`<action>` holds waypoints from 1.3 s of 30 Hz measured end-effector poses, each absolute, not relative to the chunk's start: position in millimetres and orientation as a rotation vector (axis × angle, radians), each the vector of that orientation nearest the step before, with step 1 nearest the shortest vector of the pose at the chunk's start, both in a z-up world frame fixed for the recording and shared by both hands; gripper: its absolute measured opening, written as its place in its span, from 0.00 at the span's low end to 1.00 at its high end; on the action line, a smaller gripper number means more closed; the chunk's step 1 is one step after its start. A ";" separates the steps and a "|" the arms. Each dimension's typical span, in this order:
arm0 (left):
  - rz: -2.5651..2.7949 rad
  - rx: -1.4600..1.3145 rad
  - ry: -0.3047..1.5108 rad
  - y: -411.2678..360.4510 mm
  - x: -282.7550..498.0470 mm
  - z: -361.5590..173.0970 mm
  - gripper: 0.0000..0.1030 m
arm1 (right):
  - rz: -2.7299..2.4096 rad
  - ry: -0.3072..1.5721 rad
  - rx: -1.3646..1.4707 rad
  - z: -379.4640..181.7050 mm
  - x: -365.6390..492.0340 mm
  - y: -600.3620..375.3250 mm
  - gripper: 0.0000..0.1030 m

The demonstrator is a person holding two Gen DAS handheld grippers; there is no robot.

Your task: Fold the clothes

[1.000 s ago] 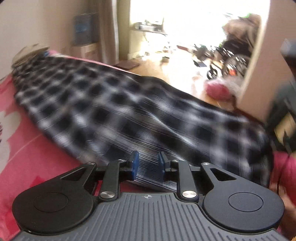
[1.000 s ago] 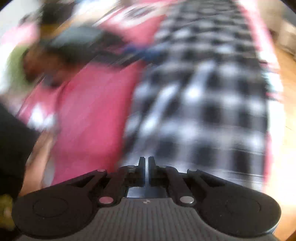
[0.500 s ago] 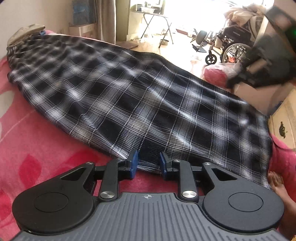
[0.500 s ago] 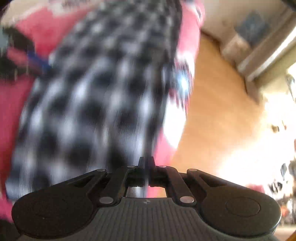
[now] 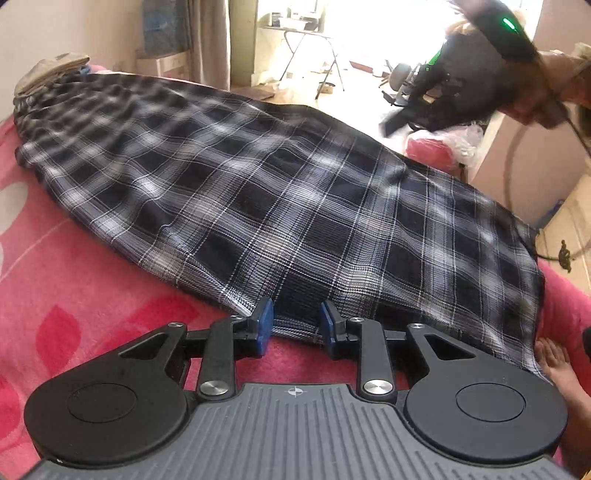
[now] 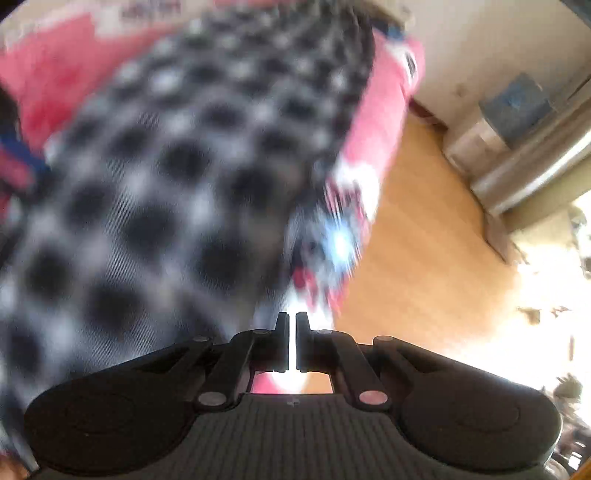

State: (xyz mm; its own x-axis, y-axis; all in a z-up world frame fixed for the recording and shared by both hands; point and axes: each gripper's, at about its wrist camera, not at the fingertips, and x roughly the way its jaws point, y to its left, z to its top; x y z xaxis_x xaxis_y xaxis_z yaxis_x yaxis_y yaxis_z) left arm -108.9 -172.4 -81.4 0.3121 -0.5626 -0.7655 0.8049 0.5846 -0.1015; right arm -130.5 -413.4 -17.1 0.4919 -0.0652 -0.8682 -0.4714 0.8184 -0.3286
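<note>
1 plaid cloth (image 5: 295, 206) lengthwise far-left to near-right; left hand-held gripper (image 5: 295, 325) released, right hand-held gripper (image 6: 291, 332) clenched empty.

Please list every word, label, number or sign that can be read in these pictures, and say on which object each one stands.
No text can be read.
Pink bedcover: dark print at its far edge in the right wrist view, too blurred to read.
Left tongs: only a small crosshair mark on the grey body, no letters.
Plaid cloth: no label visible.
</note>
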 end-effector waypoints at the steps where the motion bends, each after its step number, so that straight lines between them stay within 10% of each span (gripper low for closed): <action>1: -0.927 0.327 0.859 -173.0 -107.7 -81.2 0.27 | 0.290 1.011 -0.563 -14.4 -123.4 -409.0 0.02; 28: -0.933 0.321 0.789 -166.8 -119.7 -65.8 0.32 | 0.290 0.958 -0.348 -9.8 -118.7 -445.2 0.03; 39: -1.069 0.421 0.738 -194.4 -158.4 -64.5 0.32 | 0.425 1.219 -0.396 -12.1 -198.6 -460.1 0.03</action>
State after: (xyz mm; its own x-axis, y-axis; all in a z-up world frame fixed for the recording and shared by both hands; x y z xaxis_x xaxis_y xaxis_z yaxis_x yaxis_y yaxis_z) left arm -158.4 -194.4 -64.5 0.2796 -0.6340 -0.7210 0.8991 0.4364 -0.0352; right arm -198.6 -460.1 -12.1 0.2855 0.1004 -0.9531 -0.5142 0.8553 -0.0639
